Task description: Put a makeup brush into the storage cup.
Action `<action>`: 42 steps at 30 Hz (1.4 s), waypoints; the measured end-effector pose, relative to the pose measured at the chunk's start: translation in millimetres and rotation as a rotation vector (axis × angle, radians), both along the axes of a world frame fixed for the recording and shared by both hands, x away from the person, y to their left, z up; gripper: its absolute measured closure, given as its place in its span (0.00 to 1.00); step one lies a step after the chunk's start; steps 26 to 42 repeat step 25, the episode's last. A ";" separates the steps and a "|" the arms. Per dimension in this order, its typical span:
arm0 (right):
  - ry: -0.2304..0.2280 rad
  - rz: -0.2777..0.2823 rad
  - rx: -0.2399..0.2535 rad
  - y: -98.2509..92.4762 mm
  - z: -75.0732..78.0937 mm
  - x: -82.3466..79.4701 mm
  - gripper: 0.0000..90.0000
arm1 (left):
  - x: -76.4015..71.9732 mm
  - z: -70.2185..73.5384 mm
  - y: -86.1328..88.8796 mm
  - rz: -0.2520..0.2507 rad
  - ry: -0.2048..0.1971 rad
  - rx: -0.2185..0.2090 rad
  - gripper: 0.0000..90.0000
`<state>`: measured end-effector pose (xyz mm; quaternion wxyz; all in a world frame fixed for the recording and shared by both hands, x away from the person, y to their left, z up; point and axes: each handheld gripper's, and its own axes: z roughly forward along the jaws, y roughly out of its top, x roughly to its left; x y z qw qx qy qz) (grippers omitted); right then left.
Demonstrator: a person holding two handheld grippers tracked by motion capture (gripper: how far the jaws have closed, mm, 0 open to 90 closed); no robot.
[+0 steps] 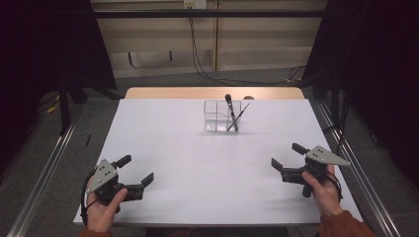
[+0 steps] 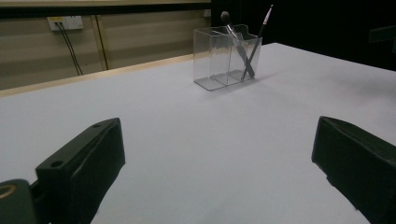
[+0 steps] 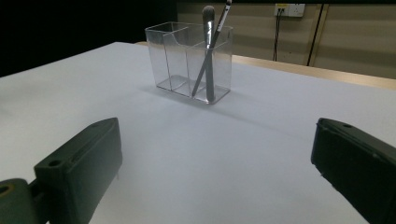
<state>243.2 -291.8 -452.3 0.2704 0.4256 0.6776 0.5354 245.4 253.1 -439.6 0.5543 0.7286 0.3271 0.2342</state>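
Flanking an unlabelled clear organizer [image 1: 222, 116] with two brushes [image 1: 230, 111], left tongs [image 1: 134, 170] and right tongs [image 1: 287, 155], both apart, empty.

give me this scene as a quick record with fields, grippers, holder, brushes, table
left gripper: open, holds nothing, low over the near left of the table
right gripper: open, holds nothing, low over the near right
holder: clear, with compartments, upright at the far middle of the table, apart from both grippers
brushes: thick brush and thin brush lean crossed in one end compartment
other compartments: empty
table: white top, wooden far edge
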 end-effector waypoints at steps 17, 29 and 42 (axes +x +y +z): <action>-0.001 -0.013 -0.022 -17.0 -1.2 -32.9 0.02 | -2.4 -0.5 -0.9 0.003 0.002 0.003 0.03; 0.007 -0.005 -0.034 -16.2 -3.0 -30.5 0.02 | -0.3 0.7 0.1 0.002 0.002 -0.005 0.03; 0.007 -0.005 -0.034 -16.2 -3.0 -30.5 0.02 | -0.3 0.7 0.1 0.002 0.002 -0.005 0.03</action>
